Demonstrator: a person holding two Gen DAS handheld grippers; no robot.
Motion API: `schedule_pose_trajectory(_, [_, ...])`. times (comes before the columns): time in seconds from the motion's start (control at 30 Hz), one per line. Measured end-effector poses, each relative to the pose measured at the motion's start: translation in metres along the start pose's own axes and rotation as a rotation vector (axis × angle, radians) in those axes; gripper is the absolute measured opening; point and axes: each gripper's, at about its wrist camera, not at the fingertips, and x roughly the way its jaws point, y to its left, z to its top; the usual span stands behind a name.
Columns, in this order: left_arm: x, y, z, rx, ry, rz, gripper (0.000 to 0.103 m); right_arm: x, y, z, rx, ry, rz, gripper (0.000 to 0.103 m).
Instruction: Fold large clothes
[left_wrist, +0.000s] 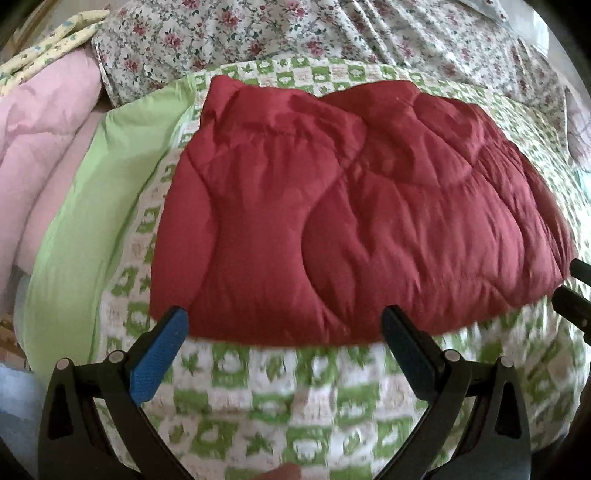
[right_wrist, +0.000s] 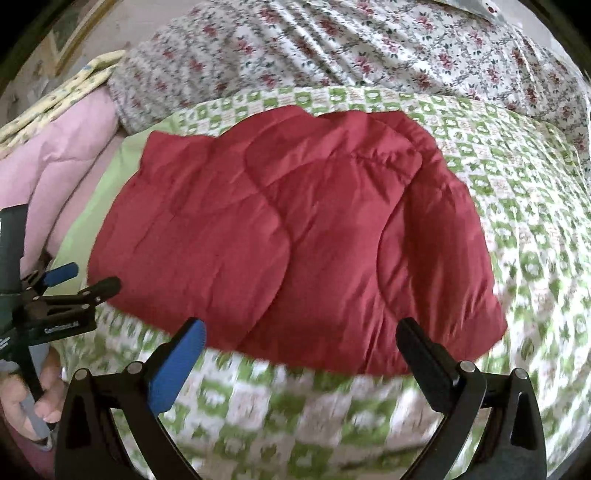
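A dark red quilted jacket (left_wrist: 351, 206) lies folded into a compact bundle on a green-and-white patterned bedspread (left_wrist: 280, 402). My left gripper (left_wrist: 284, 325) hovers just in front of the jacket's near edge, jaws wide apart, holding nothing. In the right wrist view the same red jacket (right_wrist: 295, 236) fills the centre, and my right gripper (right_wrist: 301, 336) stands open at its near hem, empty. The left gripper (right_wrist: 81, 280) shows at the left edge of that view, held by a hand (right_wrist: 33, 402). The right gripper's black tips (left_wrist: 576, 295) peek in at the right edge of the left wrist view.
A rose-print floral sheet (left_wrist: 332, 33) covers the bed behind the jacket. A pink quilt (left_wrist: 40, 147) and a plain light-green cloth (left_wrist: 110, 206) lie to the left. The patterned bedspread (right_wrist: 517, 206) stretches bare to the right of the jacket.
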Motion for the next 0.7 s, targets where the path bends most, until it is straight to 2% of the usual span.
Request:
schedule_pose_trajectory(0.27, [-0.028,-0.007,-0.016,0.026,-0.013,-0.021,0.103,-0.027,0.017,-0.023,-0.042,-0.009,0.025,0.102])
schedule_pose_trajectory(0.7, [-0.063,-0.001,-0.008,0.013,-0.07,-0.048,0.103,-0.062,0.036,-0.004,-0.073,-0.055,0.042,0.103])
